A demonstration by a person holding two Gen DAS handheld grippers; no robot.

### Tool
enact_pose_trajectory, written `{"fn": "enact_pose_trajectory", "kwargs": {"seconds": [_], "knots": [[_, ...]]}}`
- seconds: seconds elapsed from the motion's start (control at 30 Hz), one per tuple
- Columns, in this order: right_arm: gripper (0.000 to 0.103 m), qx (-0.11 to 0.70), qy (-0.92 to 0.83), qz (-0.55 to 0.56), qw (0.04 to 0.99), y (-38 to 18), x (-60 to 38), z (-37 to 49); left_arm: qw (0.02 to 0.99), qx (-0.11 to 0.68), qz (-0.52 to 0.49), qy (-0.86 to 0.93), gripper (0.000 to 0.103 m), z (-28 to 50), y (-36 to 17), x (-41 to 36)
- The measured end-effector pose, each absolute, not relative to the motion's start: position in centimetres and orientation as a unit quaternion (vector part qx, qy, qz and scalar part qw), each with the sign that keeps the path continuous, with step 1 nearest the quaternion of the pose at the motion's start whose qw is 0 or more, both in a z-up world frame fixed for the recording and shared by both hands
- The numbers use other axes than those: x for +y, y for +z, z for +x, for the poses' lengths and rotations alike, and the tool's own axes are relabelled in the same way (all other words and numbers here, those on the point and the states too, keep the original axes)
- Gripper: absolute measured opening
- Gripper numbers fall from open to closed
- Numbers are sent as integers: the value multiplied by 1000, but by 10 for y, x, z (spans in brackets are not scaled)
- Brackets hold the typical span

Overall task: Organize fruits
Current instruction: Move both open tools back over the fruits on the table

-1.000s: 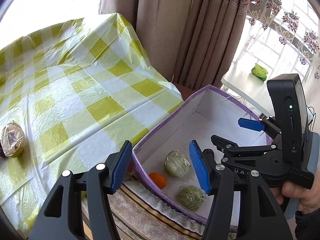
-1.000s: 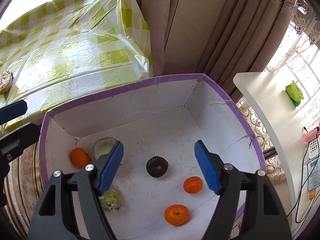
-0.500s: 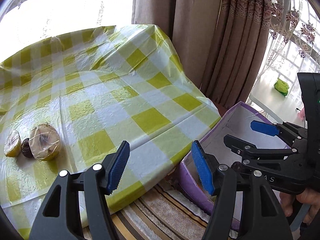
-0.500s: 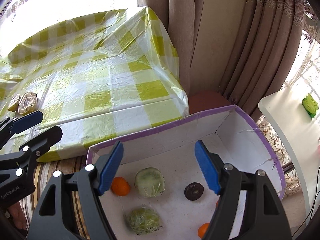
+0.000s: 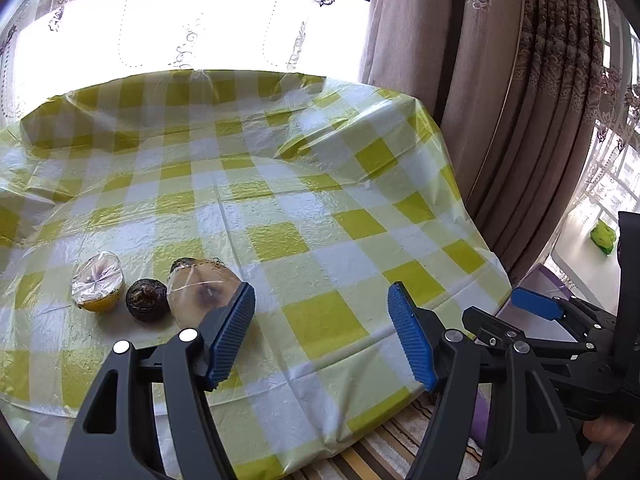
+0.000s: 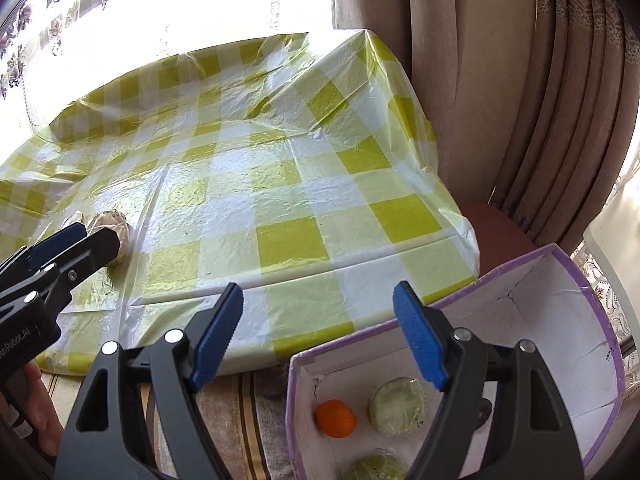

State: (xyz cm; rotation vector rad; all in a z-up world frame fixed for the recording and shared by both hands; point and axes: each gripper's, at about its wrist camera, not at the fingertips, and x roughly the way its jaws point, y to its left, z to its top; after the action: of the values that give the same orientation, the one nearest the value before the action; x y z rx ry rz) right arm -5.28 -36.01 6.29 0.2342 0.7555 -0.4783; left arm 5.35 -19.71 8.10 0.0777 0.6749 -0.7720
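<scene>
1. The left gripper [image 5: 320,336] is held above the near part of the table [image 5: 280,200]; its jaws are opening and nothing is seen between them
2. The right gripper [image 6: 318,336] is held over the table's near right corner and the box [image 6: 592,300]; its jaws are opening and empty
3. Near the table's left edge three fruits are seen in a row: a wrapped lemon half [image 5: 96,286], a dark round fruit [image 5: 147,299] touching it, and a wrapped pale fruit [image 5: 202,292]
4. In the box beside the table an orange [image 6: 335,419] and two wrapped green fruits [image 6: 397,406] are seen
</scene>
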Motion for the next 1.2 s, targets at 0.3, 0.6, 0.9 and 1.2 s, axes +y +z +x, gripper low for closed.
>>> {"fn": "enact_pose_trajectory", "kwargs": {"seconds": [0.3, 0.6, 0.9, 1.2], "knots": [[78, 369, -171, 112, 907, 53, -321, -10, 903, 330, -3, -275, 71, 112, 80, -130], [84, 373, -115, 112, 914, 45, -281, 26, 902, 382, 14, -202, 84, 162, 51, -91], [90, 381, -83, 105, 915, 38, -253, 59, 893, 408, 44, -184, 84, 182, 32, -98], [90, 413, -88, 96, 902, 27, -239, 85, 889, 407, 22, -209, 65, 191, 29, -98]]}}
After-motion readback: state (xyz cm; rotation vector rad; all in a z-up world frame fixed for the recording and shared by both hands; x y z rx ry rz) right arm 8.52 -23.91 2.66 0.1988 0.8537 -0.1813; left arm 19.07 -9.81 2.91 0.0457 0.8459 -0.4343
